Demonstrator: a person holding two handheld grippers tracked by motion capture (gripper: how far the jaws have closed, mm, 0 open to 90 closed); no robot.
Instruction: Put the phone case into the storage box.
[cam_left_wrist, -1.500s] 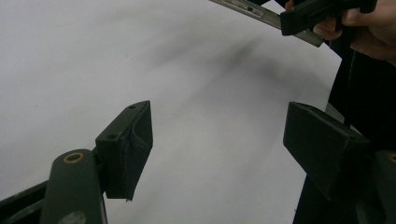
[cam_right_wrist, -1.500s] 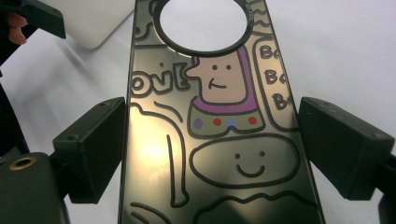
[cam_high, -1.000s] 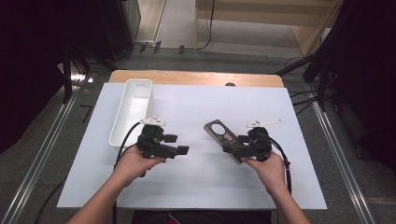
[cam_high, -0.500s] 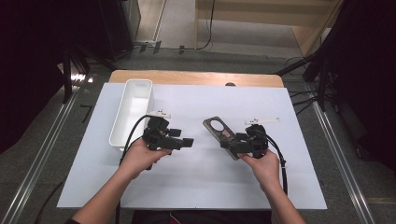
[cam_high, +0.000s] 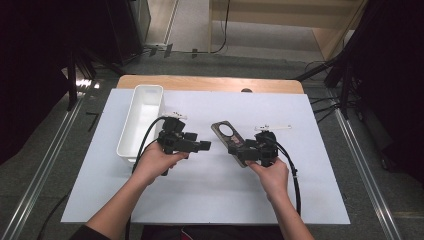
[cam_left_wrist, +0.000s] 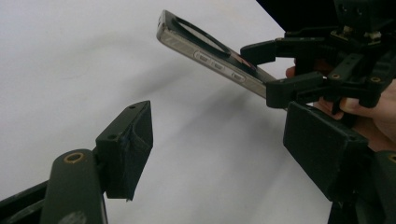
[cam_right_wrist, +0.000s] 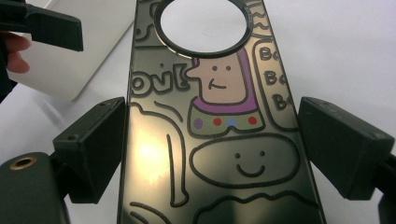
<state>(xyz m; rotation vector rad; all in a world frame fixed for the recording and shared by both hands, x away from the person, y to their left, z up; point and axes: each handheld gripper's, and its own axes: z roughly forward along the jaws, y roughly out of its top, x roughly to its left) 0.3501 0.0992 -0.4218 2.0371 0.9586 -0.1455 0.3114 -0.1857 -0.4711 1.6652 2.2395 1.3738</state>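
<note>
**On a white table, a cartoon phone case held up between two grippers**

On the white table (cam_high: 300, 200), seen from the high view, a long white tray (cam_high: 131, 131) lies at about ten o'clock from the table's middle, its long side running away from the person. Two bare forearms come in from six o'clock, each hand carrying a black gripper.

The left gripper (cam_high: 204, 146) sits just right of the tray's near end, pointing toward three o'clock. In the left gripper view its two jaws stand well apart with nothing but bare table between them.

The right gripper (cam_high: 234, 150) lies at about five o'clock from the table's middle and points toward ten o'clock, near the left gripper but apart from it. It is clamped on the near end of a dark phone case (cam_high: 227, 137), which juts out toward eleven o'clock. In the left gripper view the phone case (cam_left_wrist: 210, 58) is tilted, its far end raised above the table. The right gripper view shows the case's back: a round camera hole at twelve o'clock, a cartoon figure in purple, a smiling blob below it, and a black jaw at each long edge.

A small white strip (cam_high: 272, 127) lies on the table at one o'clock from the right gripper.
</note>
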